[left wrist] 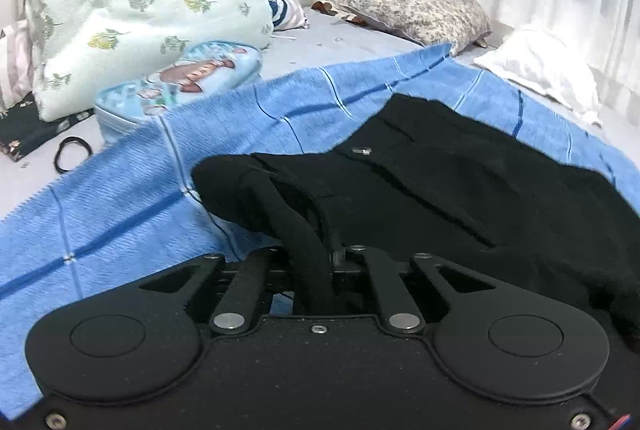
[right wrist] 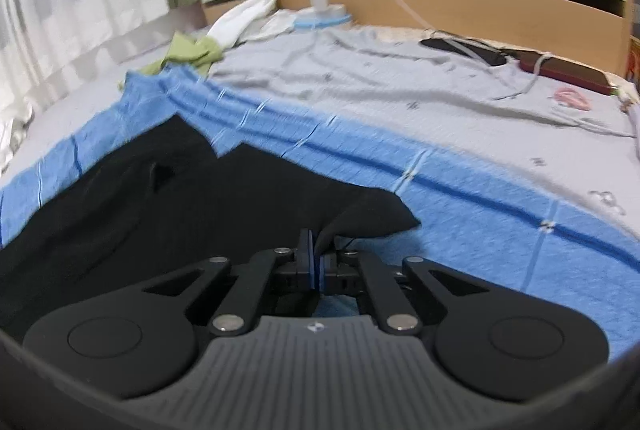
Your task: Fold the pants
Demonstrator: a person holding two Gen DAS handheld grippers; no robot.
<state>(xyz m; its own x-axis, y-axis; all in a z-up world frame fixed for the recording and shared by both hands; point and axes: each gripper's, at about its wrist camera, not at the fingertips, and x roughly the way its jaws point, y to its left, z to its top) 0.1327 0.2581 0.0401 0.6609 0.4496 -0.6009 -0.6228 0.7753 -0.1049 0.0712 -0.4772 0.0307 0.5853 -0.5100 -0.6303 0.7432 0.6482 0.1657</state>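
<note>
I had one pair of black pants (left wrist: 460, 181) spread on one blue towel (left wrist: 120, 213), ahead of both sets of jaws. My left gripper (left wrist: 316, 230) had its jaws pinched tight on a bunched fold of the pants. My right gripper (right wrist: 316, 258) had its jaws clamped on the pants' edge. Beyond the left jaws I counted two pillows: one floral (left wrist: 416, 9), one white (left wrist: 540, 65).
</note>
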